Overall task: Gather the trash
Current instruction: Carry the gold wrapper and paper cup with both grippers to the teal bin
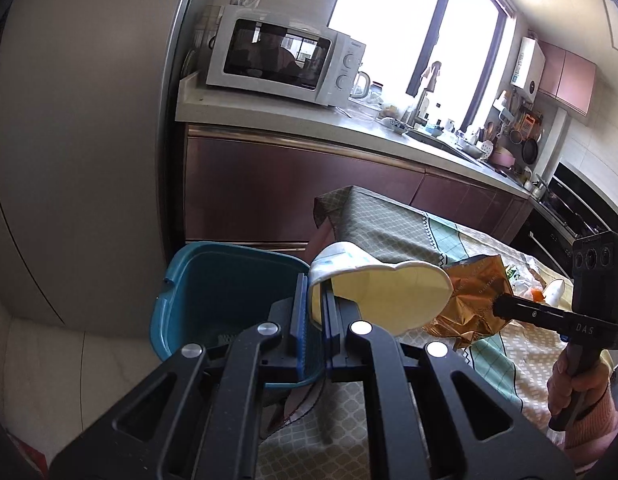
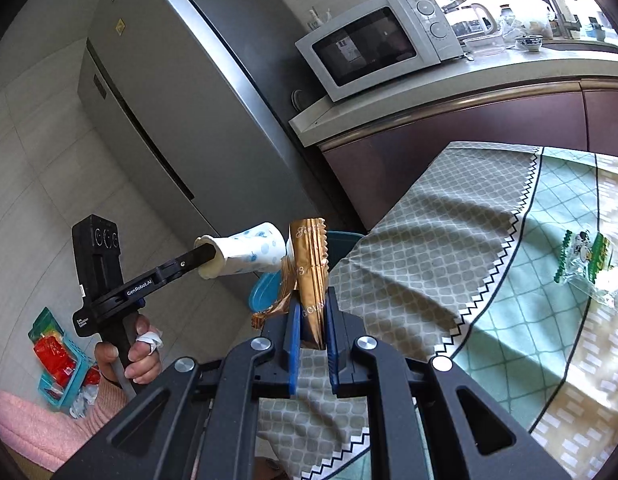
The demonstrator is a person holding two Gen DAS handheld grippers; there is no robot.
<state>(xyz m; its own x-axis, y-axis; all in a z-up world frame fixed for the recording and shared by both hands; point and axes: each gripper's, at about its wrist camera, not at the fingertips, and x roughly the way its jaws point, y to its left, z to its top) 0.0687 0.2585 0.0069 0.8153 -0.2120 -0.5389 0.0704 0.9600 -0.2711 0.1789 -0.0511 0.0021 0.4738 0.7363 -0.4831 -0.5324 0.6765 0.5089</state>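
My left gripper (image 1: 315, 288) is shut on the rim of a squashed white paper cup (image 1: 385, 296) with blue dots, held in the air beside a teal bin (image 1: 213, 300) on the floor. The same cup (image 2: 249, 256) and left gripper (image 2: 207, 256) show in the right wrist view. My right gripper (image 2: 312, 304) is shut on a crumpled gold foil wrapper (image 2: 311, 264), held over the table edge near the bin (image 2: 265, 288). In the left wrist view that wrapper (image 1: 477, 300) hangs from the right gripper (image 1: 499, 306) just right of the cup.
A table with a green and beige cloth (image 2: 489, 248) carries a clear green-printed wrapper (image 2: 585, 264) and more litter (image 1: 537, 284) further along. A grey fridge (image 2: 181, 92), a counter with a microwave (image 1: 285, 56), and a basket of packets (image 2: 61, 360) on the floor surround it.
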